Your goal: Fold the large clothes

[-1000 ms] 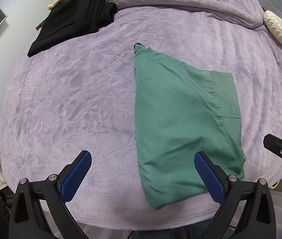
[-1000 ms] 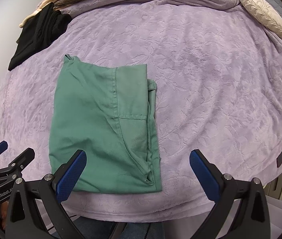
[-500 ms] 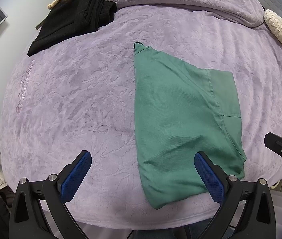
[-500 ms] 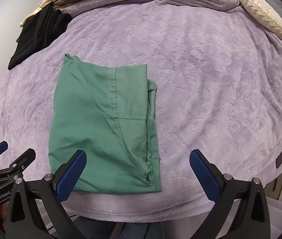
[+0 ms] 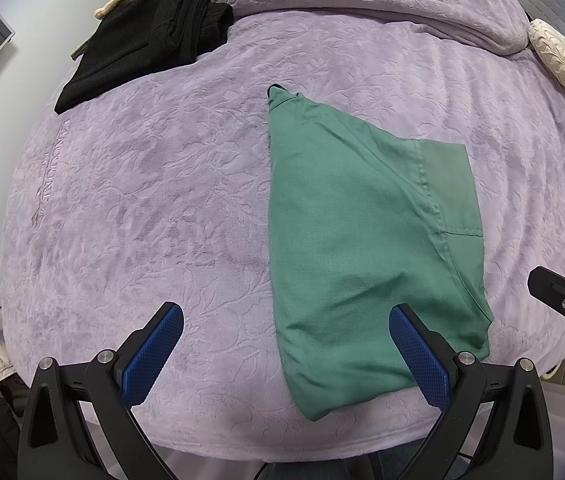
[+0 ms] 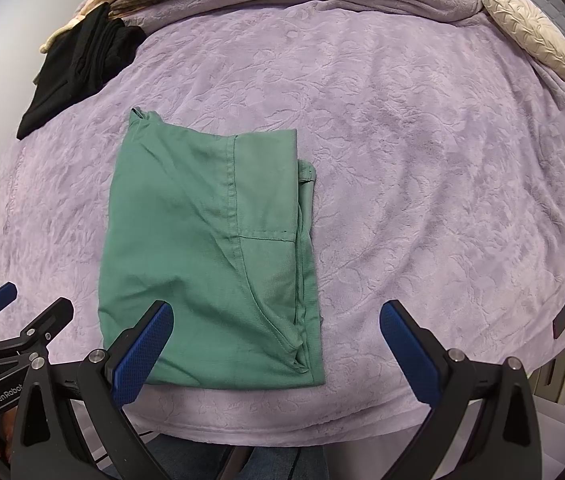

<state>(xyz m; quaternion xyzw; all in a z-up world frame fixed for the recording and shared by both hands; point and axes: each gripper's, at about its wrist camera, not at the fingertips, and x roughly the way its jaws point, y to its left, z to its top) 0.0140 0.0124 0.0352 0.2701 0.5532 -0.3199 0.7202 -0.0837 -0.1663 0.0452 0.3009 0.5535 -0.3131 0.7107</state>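
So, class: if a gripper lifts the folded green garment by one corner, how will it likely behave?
The green garment looks thin and soft, so it would probably droop. Its stacked layers would likely slide apart. It seems light, and the plush purple blanket may drag on it.

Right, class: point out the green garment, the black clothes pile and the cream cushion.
green garment [image 6: 202, 248]: right wrist view, on its folded middle.
black clothes pile [image 5: 150, 44]: left wrist view, on its top layer.
cream cushion [image 6: 530, 28]: right wrist view, on its ribbed face.

A cream cushion [image 6: 530, 28] lies on the lilac bedspread's [image 6: 422, 160] far corner.
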